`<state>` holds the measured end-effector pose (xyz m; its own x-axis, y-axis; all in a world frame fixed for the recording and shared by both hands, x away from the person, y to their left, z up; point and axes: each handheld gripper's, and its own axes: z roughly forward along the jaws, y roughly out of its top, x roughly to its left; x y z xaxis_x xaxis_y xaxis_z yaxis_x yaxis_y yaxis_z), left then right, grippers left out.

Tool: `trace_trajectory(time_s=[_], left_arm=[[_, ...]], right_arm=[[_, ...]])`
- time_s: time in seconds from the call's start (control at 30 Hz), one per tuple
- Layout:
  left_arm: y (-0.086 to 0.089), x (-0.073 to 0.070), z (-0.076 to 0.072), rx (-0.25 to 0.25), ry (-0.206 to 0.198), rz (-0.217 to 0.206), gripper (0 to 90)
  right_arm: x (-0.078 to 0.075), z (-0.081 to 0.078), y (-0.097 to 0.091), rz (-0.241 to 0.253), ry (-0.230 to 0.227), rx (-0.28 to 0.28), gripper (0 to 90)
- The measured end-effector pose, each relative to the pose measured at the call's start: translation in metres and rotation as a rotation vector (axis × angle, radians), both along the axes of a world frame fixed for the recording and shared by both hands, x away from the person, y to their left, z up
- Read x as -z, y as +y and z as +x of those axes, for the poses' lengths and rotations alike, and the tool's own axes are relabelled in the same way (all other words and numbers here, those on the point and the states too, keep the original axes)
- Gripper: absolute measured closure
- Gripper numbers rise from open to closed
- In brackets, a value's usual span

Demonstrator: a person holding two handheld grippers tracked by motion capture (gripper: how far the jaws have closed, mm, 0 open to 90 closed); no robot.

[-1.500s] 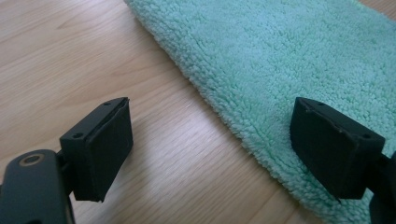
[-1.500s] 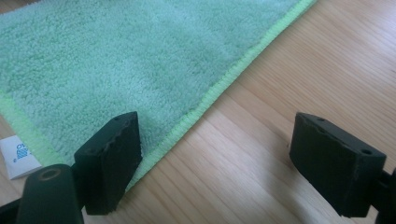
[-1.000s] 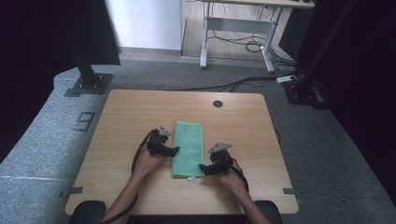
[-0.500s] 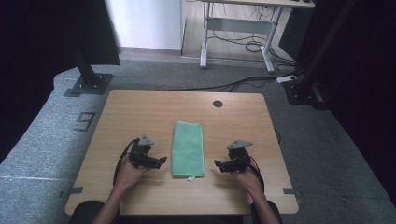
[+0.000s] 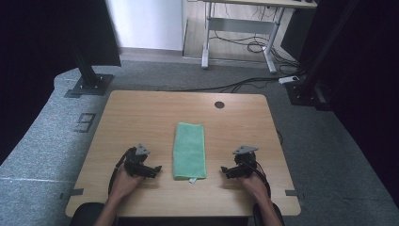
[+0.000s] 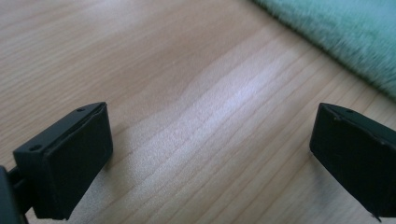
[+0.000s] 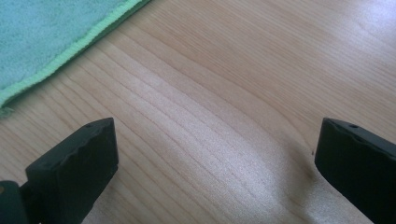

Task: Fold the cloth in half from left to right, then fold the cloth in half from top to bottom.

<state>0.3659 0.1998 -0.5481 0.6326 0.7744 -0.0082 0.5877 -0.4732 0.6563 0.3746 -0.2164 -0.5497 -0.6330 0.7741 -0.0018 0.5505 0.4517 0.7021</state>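
Green towel [image 5: 189, 150] now released, both grippers withdrawn sideways

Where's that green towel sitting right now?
In the high view the folded green towel lies flat mid-table, toward the person's edge, between the left gripper and the right gripper, touching neither.

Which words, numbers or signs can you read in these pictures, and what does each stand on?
"9": a grey number on the floor mat, left of the table.
The white tag at the near edge of the green towel is too small to read.
Nothing else bears readable text.
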Motion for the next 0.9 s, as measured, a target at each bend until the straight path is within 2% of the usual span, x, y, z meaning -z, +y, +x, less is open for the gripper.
trace_trajectory(time_s=[0.07, 0.13, 0.2, 0.9], left_arm=[[-0.0016, 0.0001, -0.0007, 0.008, -0.019, 0.014, 0.0], [-0.0018, 0.0008, 0.0, 0.014, -0.013, 0.005, 0.0], [-0.0013, 0.0009, 0.0011, 0.018, -0.004, 0.0, 0.0], [-0.0023, 0.0007, 0.003, -0.007, -0.001, -0.001, 0.0]], right_arm=[[0.002, -0.0003, -0.0002, -0.001, -0.002, 0.001, 0.0], [0.0046, 0.0, -0.0004, -0.007, 0.0, 0.0, 0.0], [0.0068, 0.0004, -0.0009, 0.02, -0.005, 0.013, 0.0], [0.0071, 0.001, -0.0011, 0.022, -0.009, 0.019, 0.0]])
